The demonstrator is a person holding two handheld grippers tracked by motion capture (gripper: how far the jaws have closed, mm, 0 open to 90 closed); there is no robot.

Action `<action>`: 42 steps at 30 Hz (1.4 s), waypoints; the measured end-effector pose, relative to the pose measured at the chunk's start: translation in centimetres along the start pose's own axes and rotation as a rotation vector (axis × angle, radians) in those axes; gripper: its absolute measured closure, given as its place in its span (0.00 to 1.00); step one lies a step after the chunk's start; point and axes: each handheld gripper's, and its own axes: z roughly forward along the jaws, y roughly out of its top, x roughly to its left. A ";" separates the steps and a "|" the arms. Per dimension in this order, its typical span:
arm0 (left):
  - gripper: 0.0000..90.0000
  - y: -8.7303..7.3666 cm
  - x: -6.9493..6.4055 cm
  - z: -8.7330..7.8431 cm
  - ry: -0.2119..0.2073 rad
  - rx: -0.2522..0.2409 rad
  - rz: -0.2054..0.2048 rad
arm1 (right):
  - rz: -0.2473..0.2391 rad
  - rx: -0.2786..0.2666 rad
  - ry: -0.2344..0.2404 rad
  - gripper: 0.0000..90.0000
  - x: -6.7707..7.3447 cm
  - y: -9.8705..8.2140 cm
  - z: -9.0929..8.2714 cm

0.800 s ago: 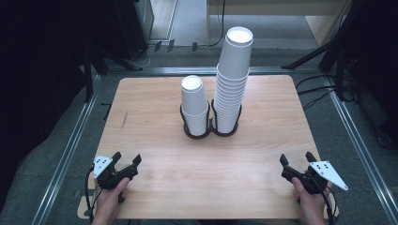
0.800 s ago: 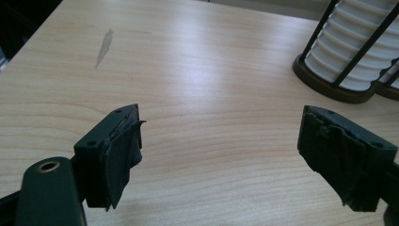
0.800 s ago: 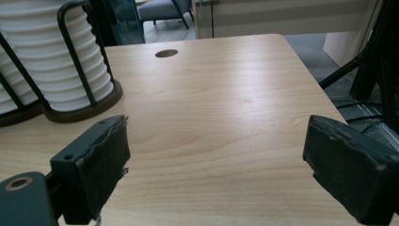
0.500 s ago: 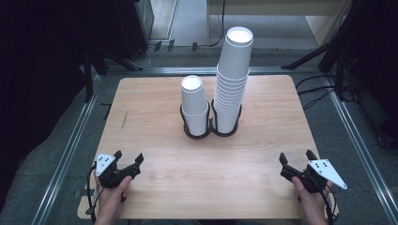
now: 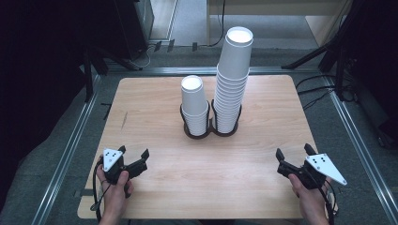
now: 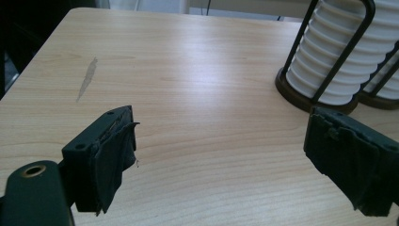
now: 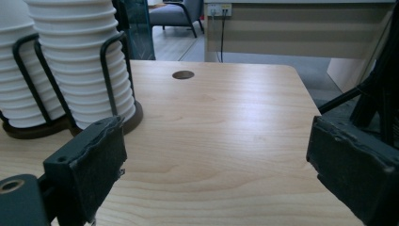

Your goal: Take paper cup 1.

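- Cups: two stacks mid-bench, each in a ring of a black wire holder [image 5: 210, 132]. Short stack [image 5: 195, 105] on the left, tall stack [image 5: 231, 77] on the right, holder rings touching.
- Left tool [image 5: 133, 158] near the front-left corner, jaws wide, nothing between; well apart from the cups.
- Right tool [image 5: 293, 154] near the front-right corner, jaws wide, empty.
- Bench [image 5: 155, 93]: bare wood all round the holder, broad free strip betw. both tools and the cups; rounded corners.
- Scuff [image 6: 86, 79] on the left part of the top, round hole [image 7: 183, 74] near the far edge in right gripper view.
- Metal rails [image 5: 70, 150] run along both sides, just off the bench edges.
- No readable writing or brand on cups, holder or tools.
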 end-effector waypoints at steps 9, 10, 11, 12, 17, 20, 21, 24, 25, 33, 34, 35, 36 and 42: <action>0.11 1.1 0.2 -0.4 -0.024 -0.015 -0.017 | 0.006 -0.033 0.044 0.06 0.8 1.8 0.1; 0.11 1.2 0.2 -0.4 -0.025 -0.016 -0.017 | 0.008 -0.036 0.048 0.06 0.9 2.1 0.2; 0.11 1.3 0.1 -0.4 -0.026 -0.014 -0.014 | 0.012 -0.037 0.049 0.06 0.9 2.3 0.2; 0.11 1.4 0.0 -0.3 -0.032 -0.012 -0.014 | 0.012 -0.036 0.041 0.06 1.0 2.6 0.4; 0.11 1.7 -0.3 -0.1 -0.039 -0.010 -0.009 | 0.009 -0.036 0.042 0.06 1.3 3.2 0.6; 0.11 1.9 -0.6 0.1 -0.055 -0.015 -0.008 | 0.004 -0.034 0.048 0.06 1.4 3.6 0.7; 0.11 2.0 -0.7 0.1 -0.061 -0.015 -0.009 | 0.002 -0.034 0.050 0.06 1.5 3.8 0.8; 0.11 2.1 -1.4 0.4 -0.076 -0.012 0.001 | 0.002 -0.041 0.059 0.06 1.9 4.5 0.9; 0.11 2.1 -1.4 0.4 -0.076 -0.012 0.001 | 0.000 -0.045 0.060 0.06 2.0 4.7 0.9; 0.11 2.9 -3.0 1.1 -0.099 -0.020 0.022 | -0.003 -0.061 0.082 0.06 2.8 5.9 1.4; 0.11 3.0 -3.2 1.2 -0.104 -0.021 0.025 | -0.008 -0.060 0.083 0.06 2.9 6.0 1.4; 0.11 3.1 -3.5 1.3 -0.106 -0.021 0.027 | -0.013 -0.061 0.083 0.06 3.0 6.2 1.5; 0.11 3.2 -3.7 1.4 -0.110 -0.020 0.031 | -0.012 -0.060 0.087 0.06 3.1 6.3 1.6; 0.11 3.6 -4.8 1.9 -0.131 -0.026 0.041 | -0.019 -0.066 0.102 0.06 3.7 7.1 1.9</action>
